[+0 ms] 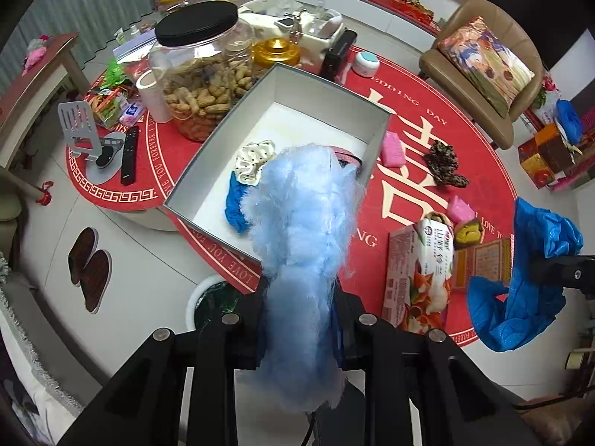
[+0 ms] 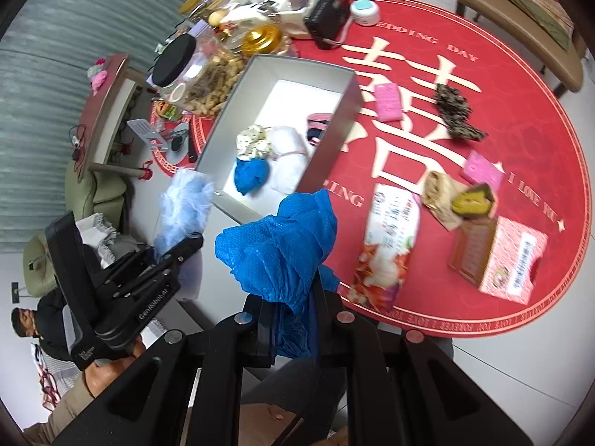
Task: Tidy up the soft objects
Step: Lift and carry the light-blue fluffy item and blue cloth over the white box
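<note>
A round table under a red cloth with big cream lettering carries everything. Near its left edge stands an open grey box, and beyond that a clear jar of peanuts with a black lid. Right of the box lie a pink sponge and a dark leopard-print scrunchie. Nearer, a second pink sponge, a snack bag and a pink carton rest on the cloth. At the far side sits a small white-and-teal gadget.
</note>
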`<state>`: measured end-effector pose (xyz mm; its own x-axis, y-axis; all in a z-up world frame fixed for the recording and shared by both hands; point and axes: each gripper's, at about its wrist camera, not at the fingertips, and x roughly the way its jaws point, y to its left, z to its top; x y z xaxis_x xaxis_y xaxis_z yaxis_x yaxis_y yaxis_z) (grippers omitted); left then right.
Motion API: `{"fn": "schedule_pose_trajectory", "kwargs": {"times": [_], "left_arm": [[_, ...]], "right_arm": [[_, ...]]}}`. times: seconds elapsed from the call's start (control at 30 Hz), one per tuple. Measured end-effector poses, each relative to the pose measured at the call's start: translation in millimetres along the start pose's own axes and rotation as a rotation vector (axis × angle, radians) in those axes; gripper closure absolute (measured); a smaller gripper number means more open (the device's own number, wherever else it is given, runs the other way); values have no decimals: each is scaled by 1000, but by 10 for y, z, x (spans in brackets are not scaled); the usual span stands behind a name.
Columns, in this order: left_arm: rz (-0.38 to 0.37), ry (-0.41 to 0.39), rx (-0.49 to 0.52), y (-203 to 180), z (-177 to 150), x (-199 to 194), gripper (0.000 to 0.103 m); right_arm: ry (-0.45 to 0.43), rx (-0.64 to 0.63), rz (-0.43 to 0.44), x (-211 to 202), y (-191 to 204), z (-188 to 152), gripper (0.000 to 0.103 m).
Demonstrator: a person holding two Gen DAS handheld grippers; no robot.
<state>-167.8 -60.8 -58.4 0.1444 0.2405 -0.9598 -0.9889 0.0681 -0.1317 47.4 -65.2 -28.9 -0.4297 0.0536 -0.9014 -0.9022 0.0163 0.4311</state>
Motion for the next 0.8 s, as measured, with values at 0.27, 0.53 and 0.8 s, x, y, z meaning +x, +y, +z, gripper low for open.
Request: {"fn": "schedule_pose_trajectory", "kwargs": {"times": [0.27, 0.53, 0.8], "left_arm": [[19, 8, -34, 98, 121, 86, 75], [35, 13, -58, 161, 266, 182, 75], [72, 12, -84, 239, 432, 373, 75]], "right_arm": [[12, -36, 28, 115, 226, 233, 89], [19, -45, 66, 236, 336, 492, 89], [25, -37, 104, 504, 338, 772, 89]]}}
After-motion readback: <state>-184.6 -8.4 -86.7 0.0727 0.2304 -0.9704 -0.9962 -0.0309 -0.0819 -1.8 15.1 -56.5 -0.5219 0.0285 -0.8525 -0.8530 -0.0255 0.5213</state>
